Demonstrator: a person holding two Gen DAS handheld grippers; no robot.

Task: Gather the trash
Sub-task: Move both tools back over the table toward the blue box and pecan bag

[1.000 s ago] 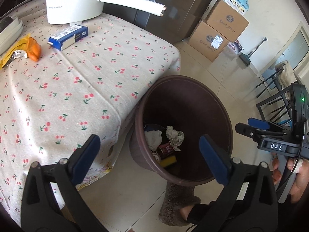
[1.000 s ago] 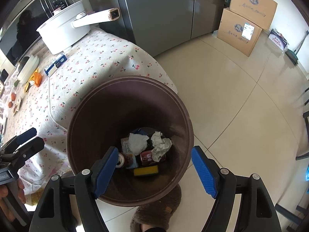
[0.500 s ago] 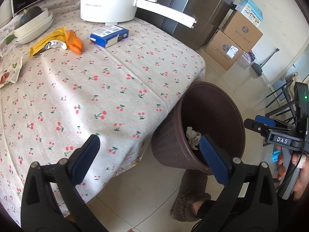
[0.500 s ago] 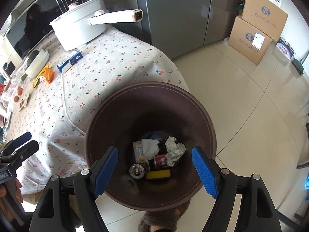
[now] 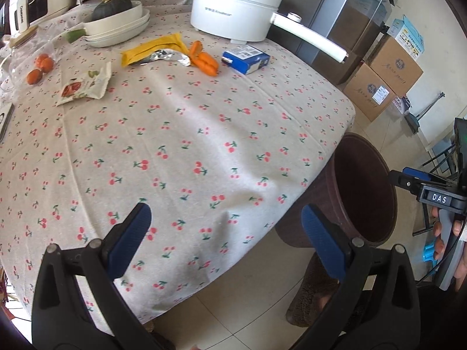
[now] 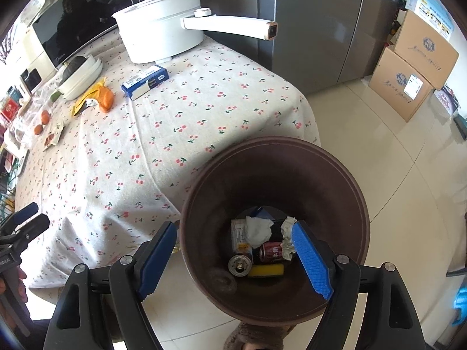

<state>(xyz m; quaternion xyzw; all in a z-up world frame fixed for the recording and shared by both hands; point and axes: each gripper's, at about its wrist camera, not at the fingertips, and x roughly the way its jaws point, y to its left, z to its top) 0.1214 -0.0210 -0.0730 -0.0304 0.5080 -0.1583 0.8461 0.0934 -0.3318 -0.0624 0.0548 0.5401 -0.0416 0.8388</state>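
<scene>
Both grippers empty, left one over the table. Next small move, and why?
Probably advance the open left gripper toward the blue carton near the table's far edge: it lies loose on the cloth, while the right gripper hangs open above the bin.

Bare tablecloth (image 5: 204, 134) near edge; wrappers (image 5: 151, 52), pot (image 5: 236, 5) behind.

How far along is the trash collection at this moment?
Partly done. The brown bin already holds crumpled tissues, a red can and a yellow sponge. Nothing is in hand: left gripper and right gripper are both open and empty. Left on the table: yellow wrapper, snack packet, blue box.
</scene>
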